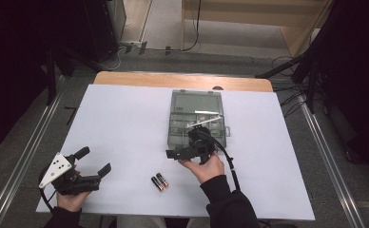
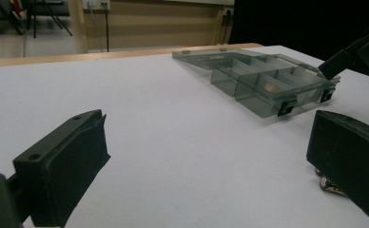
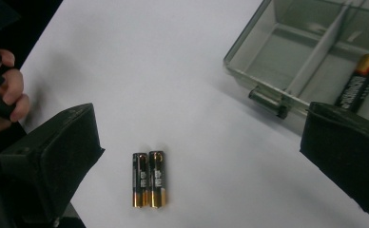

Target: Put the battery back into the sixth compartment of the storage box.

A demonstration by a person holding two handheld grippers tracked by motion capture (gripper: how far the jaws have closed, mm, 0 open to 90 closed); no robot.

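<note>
Here, two batteries [image 3: 148, 179] (black, perhaps gold-tipped) touch.

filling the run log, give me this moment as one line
left gripper: open, empty | right gripper: open, empty | two batteries: side by side on table | one battery: in organizer box

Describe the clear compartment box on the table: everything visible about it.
The box is a smoky, see-through plastic organiser, standing open with its lid folded flat on the white table behind it. Thin dividers split the tray into several compartments. Two dark latches sit on its front wall. One battery, black with a copper end, lies in a front compartment; the other compartments in view look empty. The right gripper hovers at its front edge, jaws open, not touching it.
</note>
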